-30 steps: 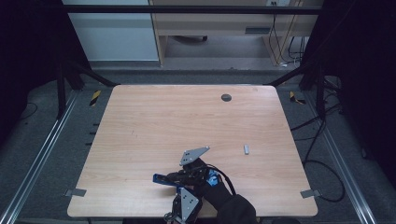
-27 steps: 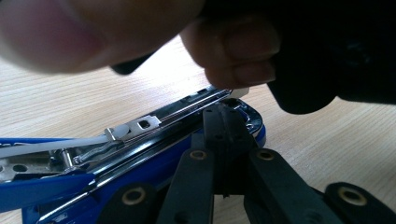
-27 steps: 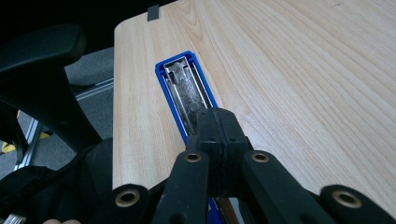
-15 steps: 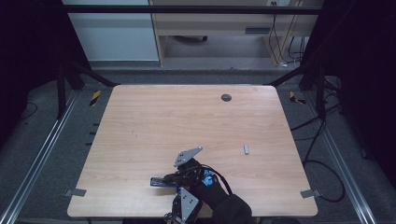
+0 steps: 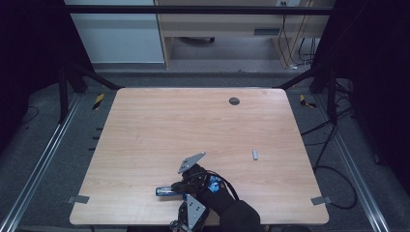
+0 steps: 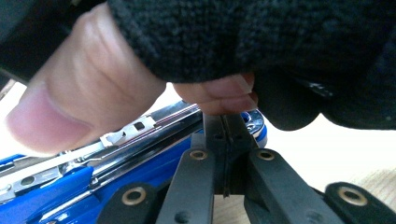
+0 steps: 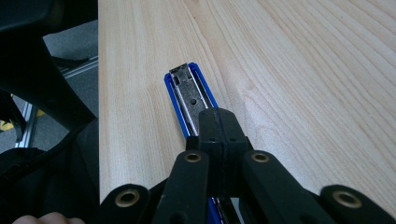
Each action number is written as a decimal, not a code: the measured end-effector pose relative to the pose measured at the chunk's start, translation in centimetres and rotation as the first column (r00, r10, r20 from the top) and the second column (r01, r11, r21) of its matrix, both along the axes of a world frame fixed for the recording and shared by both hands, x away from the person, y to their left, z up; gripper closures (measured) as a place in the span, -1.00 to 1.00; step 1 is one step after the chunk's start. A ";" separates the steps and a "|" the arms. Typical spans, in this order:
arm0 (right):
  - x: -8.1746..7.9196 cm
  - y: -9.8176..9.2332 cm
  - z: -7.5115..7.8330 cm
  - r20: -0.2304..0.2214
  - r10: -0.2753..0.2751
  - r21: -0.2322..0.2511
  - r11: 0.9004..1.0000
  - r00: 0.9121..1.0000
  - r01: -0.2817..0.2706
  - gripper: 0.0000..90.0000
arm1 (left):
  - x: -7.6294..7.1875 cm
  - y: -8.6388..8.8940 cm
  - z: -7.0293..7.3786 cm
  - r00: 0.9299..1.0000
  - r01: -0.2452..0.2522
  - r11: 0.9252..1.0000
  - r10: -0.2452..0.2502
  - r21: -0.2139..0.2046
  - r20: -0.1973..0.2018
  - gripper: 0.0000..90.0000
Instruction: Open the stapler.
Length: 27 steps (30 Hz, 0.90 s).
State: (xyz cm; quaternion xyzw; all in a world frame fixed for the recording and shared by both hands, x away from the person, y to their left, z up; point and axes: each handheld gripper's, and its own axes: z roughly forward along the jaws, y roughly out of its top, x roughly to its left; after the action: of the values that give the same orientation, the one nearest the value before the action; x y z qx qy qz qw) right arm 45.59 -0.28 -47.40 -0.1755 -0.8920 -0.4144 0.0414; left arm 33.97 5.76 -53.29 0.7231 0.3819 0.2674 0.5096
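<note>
Near edge, left of centre: blue stapler (image 5: 169,191) lies flat on the wooden table (image 5: 193,125), its long axis running left to right, metal staple channel facing up.
Right gripper (image 7: 219,123): jaws pressed together with no gap; their tips sit over the stapler's (image 7: 189,95) metal channel, apparently pressing down on it rather than pinching it. Whether they actually touch the metal I cannot tell.
Left gripper (image 6: 225,128): jaws likewise closed flat against each other, nothing between them; tips point at the stapler's (image 6: 140,149) round end, just beside it.
Hand (image 6: 84,93): thumb and a fingertip rest on the stapler's top right above the left gripper's tips; black sleeve behind.
Stapler relative to tools: under the right gripper's tips and stretching away from them toward the left; directly ahead of the left gripper.
Doing the step well, as I judge it: keep the right tips centred on the channel so the stapler does not skid or tip; steady the end with the left.
Far right: small grey block (image 5: 255,154), well apart.
</note>
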 end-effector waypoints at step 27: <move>1.8 -10.8 3.5 0.120 -0.419 0.243 0.892 0.900 0.382 0.21 | 2.1 3.0 5.4 0.990 0.138 0.990 -0.138 -0.019 -0.004 0.64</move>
State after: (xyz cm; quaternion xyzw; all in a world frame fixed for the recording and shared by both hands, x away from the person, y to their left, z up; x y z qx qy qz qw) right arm 47.34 -11.05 -43.95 -0.3149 -0.7870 -0.5206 -0.1024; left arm 36.10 8.76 -47.92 0.7437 0.3348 0.2261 0.5326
